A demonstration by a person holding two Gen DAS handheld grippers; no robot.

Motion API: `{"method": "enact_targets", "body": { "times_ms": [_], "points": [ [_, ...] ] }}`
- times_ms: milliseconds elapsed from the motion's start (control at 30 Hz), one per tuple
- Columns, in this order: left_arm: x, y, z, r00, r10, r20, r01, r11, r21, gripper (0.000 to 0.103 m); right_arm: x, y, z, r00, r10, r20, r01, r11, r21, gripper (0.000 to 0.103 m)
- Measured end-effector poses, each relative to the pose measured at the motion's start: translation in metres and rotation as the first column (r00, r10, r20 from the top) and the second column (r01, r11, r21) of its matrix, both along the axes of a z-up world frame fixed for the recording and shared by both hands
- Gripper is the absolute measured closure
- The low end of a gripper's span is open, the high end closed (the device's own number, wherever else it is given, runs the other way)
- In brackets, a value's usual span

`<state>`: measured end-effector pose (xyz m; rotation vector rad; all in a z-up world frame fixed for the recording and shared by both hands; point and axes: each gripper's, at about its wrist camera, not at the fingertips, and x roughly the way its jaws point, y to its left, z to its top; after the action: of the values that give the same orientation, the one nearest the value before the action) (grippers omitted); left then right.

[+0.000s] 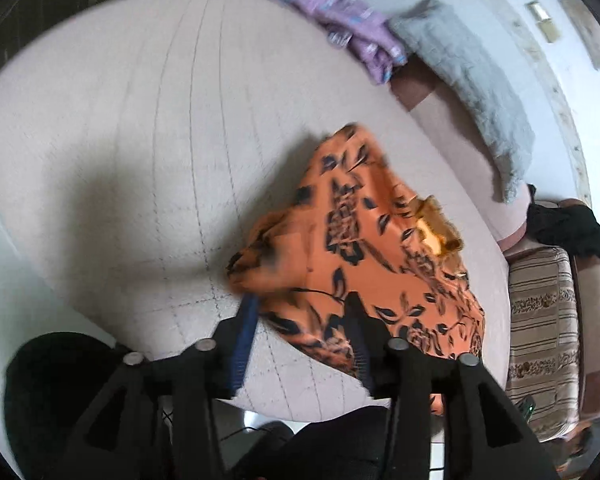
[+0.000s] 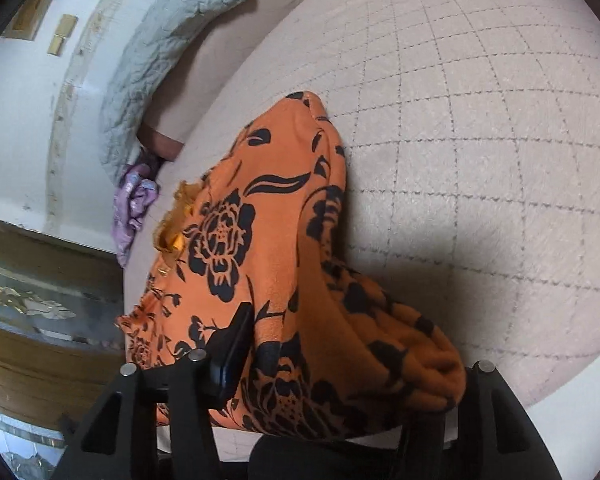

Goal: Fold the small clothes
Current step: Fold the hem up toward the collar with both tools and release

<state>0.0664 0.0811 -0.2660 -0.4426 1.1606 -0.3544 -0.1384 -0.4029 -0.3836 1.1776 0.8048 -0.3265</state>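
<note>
Your left gripper (image 1: 300, 316) hangs over the near edge of the quilted bed (image 1: 120, 140), jaws apart with nothing pinched; the orange flowered garment (image 1: 364, 248) lies bunched on the bed just beyond and partly behind the right finger. Farther back sit a purple cloth (image 1: 340, 16) and a grey pillow (image 1: 468, 76). Your right gripper (image 2: 340, 344) is over the same garment (image 2: 268, 248); its left finger (image 2: 232, 356) shows, the other is hidden by fabric, so I cannot tell its grip.
</note>
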Motion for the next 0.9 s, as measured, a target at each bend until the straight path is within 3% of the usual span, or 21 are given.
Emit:
{"method": "enact_targets", "body": {
  "times_ms": [167,267,333,467,567,733,833,900],
  "points": [
    [-0.018,-0.012,0.047,0.996,-0.050,0.071,0.046,0.997,0.059,0.042,-0.026,0.002,0.009,0.997,-0.069,-0.036,0.070,0.997,0.012,0.041],
    [-0.034,-0.011,0.080,0.988,-0.053,0.146,0.038,0.994,0.102,0.022,-0.044,-0.004,0.025,0.991,-0.120,-0.056,0.118,0.992,-0.033,0.041],
    [-0.040,-0.015,0.094,0.980,-0.058,0.191,0.032,0.990,0.135,0.018,-0.061,-0.015,0.046,0.982,-0.172,-0.072,0.166,0.982,-0.088,0.041],
    [-0.043,-0.039,0.097,0.963,-0.139,0.233,0.080,0.967,0.242,0.016,-0.092,-0.032,0.092,0.957,-0.290,-0.022,0.278,0.933,-0.229,0.037],
    [-0.037,-0.058,0.086,0.954,-0.200,0.224,0.126,0.944,0.306,0.016,-0.107,-0.039,0.114,0.940,-0.340,0.029,0.335,0.903,-0.268,0.036],
    [-0.009,-0.079,0.062,0.950,-0.234,0.206,0.143,0.914,0.380,0.016,-0.082,-0.027,0.132,0.961,-0.264,0.079,0.276,0.917,-0.290,0.035],
    [0.016,-0.093,0.047,0.960,-0.227,0.166,0.143,0.902,0.408,0.016,-0.040,-0.004,0.131,0.987,-0.144,0.067,0.158,0.941,-0.300,0.035],
    [0.032,-0.105,0.034,0.965,-0.224,0.134,0.141,0.880,0.453,0.016,-0.004,0.016,0.124,0.997,-0.060,0.040,0.069,0.951,-0.302,0.035]
  ]
}}
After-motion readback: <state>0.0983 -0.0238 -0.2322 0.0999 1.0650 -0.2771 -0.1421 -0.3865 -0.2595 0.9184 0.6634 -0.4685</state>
